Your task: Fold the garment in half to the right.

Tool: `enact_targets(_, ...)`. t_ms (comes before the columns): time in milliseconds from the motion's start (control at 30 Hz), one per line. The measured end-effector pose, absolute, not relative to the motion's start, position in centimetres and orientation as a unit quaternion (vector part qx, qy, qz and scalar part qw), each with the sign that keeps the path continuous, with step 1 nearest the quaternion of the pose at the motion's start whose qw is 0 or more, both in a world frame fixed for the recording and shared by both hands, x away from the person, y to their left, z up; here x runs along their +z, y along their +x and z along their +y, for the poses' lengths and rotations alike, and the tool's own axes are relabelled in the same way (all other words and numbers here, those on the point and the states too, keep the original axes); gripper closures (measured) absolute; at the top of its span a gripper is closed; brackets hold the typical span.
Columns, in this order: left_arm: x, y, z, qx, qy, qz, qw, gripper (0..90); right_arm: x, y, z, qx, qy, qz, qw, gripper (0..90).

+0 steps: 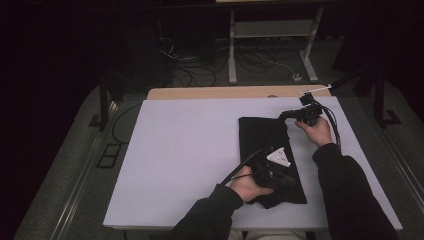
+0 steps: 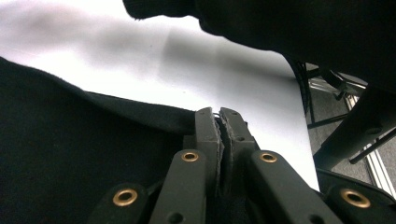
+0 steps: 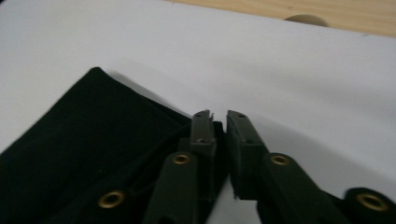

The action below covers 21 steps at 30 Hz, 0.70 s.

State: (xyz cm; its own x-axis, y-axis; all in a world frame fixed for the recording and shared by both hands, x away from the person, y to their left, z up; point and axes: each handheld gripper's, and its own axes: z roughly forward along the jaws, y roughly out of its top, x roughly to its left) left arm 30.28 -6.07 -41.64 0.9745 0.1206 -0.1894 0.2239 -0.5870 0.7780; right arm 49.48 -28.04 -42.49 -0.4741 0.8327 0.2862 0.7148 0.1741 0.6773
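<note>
— Lying on the right half of the white desk (image 1: pixel 175 150), toward the near edge, a folded black fabric cloth (image 1: pixel 265 137) is seen.

— How are the grippers set?

— The cloth's near edge is pinched by the left gripper (image 2: pixel 219 122); its far right corner is clamped by the right gripper (image 3: pixel 219 122).

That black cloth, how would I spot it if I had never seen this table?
Look at the white table, right of its middle. The black cloth lies there folded into a long strip, running from the near edge toward the far side. It is the one dark, soft thing on the white surface, with the left tool and the right tool each pinching one end.
</note>
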Motion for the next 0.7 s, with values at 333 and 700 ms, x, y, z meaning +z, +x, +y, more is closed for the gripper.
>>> enact_targets(333,-41.6,30.0,-7.0,-0.062,0.893,0.085,0.437,85.7,-41.0,47.8,-29.3,0.418,0.514,0.742,0.101,49.2)
enact_targets(700,-41.7,29.7,-8.7,-0.067,0.902,0.076,0.421,85.9,-40.9,46.1,-29.9,0.426,0.515,0.737,0.102,20.8)
